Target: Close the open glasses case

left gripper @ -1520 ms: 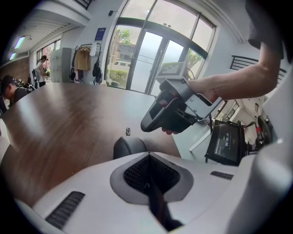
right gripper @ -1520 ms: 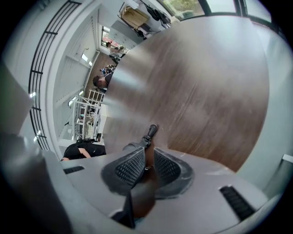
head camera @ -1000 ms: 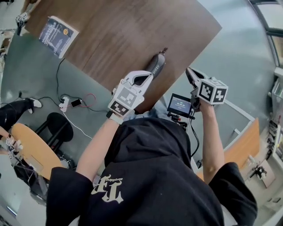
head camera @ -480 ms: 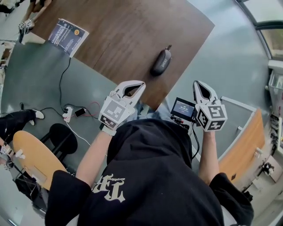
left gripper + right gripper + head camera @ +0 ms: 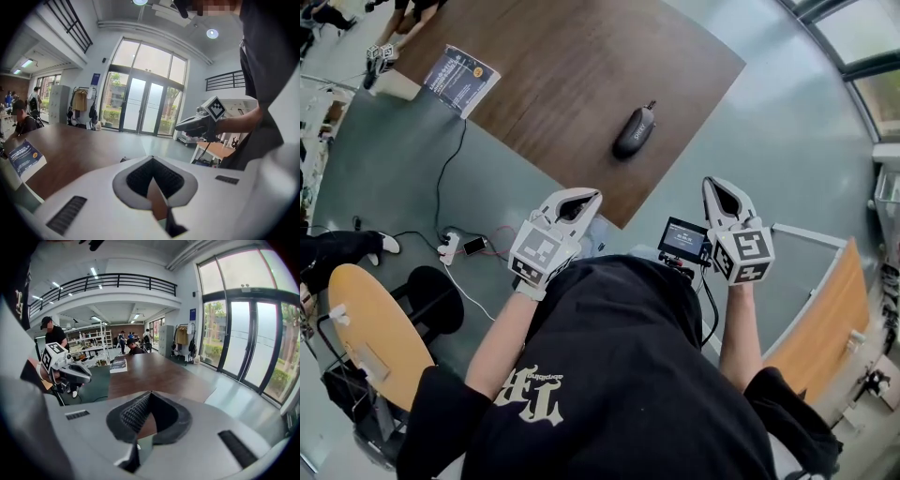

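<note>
Glasses case (image 5: 634, 132) lies on table (image 5: 581, 66), right of booklet (image 5: 461, 80).

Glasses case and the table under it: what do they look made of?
Glasses case: dark, smooth, rounded shell with a dull sheen and pale lettering. It is probably moulded hard shell with a leatherette or fabric skin, but the covering is too small to tell. A small pull at one end hints at a zip.
Table: brown top with streaky grain and a satin finish, so wood veneer or laminate.

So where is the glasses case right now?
In the head view the glasses case lies on the brown table near its front edge, beyond the left gripper, right of the booklet.
</note>
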A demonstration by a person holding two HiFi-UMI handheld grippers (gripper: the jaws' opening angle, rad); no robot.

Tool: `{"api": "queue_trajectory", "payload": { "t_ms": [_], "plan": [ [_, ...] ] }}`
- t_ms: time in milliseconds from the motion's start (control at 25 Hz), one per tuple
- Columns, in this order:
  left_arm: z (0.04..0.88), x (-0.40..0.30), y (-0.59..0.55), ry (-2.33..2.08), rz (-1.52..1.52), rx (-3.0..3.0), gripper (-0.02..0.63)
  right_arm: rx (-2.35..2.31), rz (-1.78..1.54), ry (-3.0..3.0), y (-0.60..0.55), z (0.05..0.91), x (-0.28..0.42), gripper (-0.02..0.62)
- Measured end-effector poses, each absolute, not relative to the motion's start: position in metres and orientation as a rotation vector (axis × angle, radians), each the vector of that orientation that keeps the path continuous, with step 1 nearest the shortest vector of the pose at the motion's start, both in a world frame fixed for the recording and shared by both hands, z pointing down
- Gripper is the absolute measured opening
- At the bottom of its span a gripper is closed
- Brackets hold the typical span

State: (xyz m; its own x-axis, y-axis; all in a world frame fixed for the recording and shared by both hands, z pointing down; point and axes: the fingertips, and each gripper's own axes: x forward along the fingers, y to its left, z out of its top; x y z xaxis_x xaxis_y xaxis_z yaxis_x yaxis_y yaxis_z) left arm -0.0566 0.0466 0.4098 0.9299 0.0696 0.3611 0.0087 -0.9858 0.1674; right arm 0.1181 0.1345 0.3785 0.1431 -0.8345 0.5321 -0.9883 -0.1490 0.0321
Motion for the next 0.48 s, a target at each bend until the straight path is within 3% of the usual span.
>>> {"api": "queue_trajectory", "payload": {
  "t_ms": [480],
  "plan": [
    [0.400,-0.026,0.226,0.073,0.467,2.881,0.006,2.089,0.493,-1.789,0.318,0.372,0.135,-0.012]
  ]
}}
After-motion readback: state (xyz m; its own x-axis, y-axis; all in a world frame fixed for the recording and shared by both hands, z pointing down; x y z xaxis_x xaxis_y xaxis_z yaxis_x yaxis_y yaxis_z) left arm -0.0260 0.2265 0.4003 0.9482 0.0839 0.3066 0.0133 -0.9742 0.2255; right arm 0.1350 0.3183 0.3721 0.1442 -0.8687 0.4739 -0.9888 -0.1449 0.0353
